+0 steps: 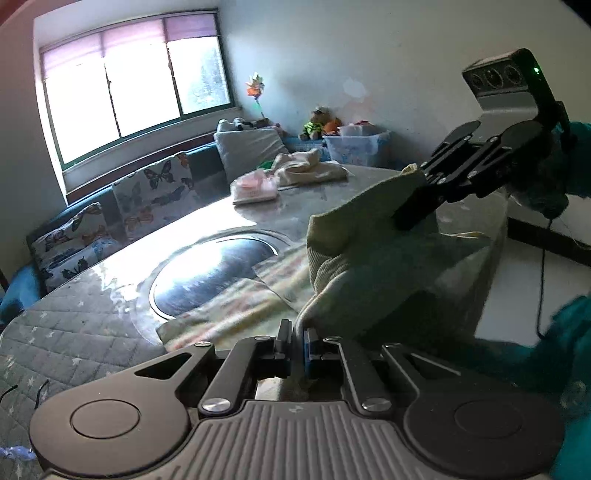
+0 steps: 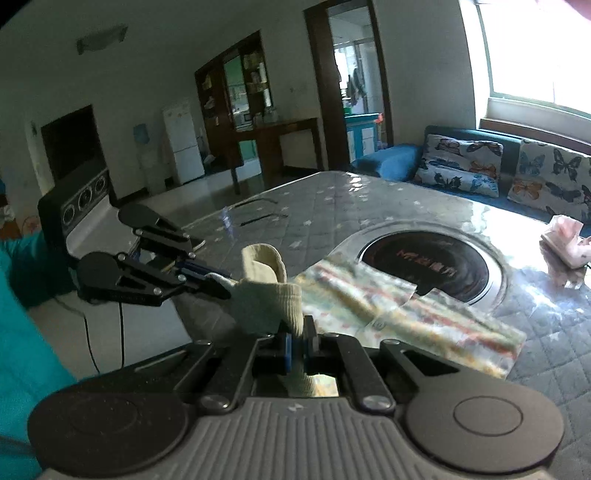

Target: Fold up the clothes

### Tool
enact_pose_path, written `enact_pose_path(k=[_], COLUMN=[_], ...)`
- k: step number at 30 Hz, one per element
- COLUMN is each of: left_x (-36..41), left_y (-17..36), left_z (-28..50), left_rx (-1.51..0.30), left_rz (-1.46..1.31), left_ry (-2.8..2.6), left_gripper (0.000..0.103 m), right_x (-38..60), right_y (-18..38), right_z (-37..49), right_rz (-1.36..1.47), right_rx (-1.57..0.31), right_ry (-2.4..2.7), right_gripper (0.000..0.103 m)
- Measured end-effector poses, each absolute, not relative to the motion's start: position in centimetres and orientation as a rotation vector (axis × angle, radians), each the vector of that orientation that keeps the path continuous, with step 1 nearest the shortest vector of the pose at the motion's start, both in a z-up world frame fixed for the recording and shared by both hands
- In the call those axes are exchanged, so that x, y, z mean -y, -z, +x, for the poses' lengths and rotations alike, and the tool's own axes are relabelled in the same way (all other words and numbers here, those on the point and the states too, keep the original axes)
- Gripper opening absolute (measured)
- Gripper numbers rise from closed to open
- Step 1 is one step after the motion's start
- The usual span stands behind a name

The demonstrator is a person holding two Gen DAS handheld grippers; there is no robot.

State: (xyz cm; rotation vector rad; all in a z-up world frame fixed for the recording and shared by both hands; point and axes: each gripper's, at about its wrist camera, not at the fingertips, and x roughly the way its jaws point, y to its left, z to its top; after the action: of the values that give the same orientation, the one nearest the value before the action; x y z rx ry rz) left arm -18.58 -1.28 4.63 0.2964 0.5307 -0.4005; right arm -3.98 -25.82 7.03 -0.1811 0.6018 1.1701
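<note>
I have a cream ribbed garment [image 1: 369,258] lifted off the quilted table [image 2: 332,206], above a striped folded cloth [image 2: 406,310]. It looks light, soft and floppy, best taken by its edges. My left gripper [image 1: 298,332] pinches one edge, my right gripper [image 2: 300,332] another, apparently a cuff, both tilted downward.

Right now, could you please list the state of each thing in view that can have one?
Left gripper: shut on the cream garment.
Right gripper: shut on the same garment.
Cream garment: held up between both grippers, hanging slack.
Striped garment: lying flat on the table, partly folded.
Cream clothes pile: crumpled, unfolded.
Pink item: lying on the table, apparently folded.
Window blind: mostly raised.
</note>
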Motion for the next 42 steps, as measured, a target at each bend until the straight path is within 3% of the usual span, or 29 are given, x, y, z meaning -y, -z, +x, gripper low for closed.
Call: enact_pose_path(k=[13, 22, 26, 28, 30, 32, 33, 37, 42], left_x=[-2.8, -6.2, -7.0, -7.5, -8.0, -8.3, -8.5, -8.5, -7.7], left_y=[-4.2, -0.1, 1.1, 1.0, 0.6, 0.1, -0.1, 0.1, 1.1], left_z=[-5.9, 1.7, 3.0, 2.7, 2.2, 1.2, 0.8, -1.0, -0.9], left_rx=[-0.608, -0.724, -0.755, -0.750, -0.739, -0.718, -0.712, -0.713, -0.744], left_rz=[0.205, 0.075, 0.048, 0.027, 0.013, 0.001, -0.006, -0.014, 0.005], left_ry=[0.356, 0.278, 0.235, 0.225, 0.217, 0.208, 0.197, 0.172, 0.146], left_gripper=[0.007, 0.007, 0.007, 0.007, 0.008, 0.010, 0.013, 0.030, 0.032], right_x=[21.1, 16.8, 15.8, 15.9, 16.4, 17.4, 18.0, 20.6, 24.0], right_y=[-7.4, -1.9, 0.5, 0.9, 1.0, 0.7, 0.4, -0.1, 0.7], right_z=[8.3, 14.7, 16.3, 16.6, 16.8, 16.4, 16.2, 14.1, 11.8], right_rz=[-0.162, -0.210, -0.227, -0.230, -0.224, -0.213, -0.203, -0.185, -0.130], right_rx=[-0.624, -0.689, -0.711, -0.711, -0.708, -0.695, -0.690, -0.682, -0.714], right_ry=[-1.045, -0.909, -0.860, -0.814, -0.769, -0.752, -0.744, -0.723, -0.659], right_gripper=[0.004, 0.005, 0.013, 0.026, 0.027, 0.044, 0.047, 0.054, 0.054])
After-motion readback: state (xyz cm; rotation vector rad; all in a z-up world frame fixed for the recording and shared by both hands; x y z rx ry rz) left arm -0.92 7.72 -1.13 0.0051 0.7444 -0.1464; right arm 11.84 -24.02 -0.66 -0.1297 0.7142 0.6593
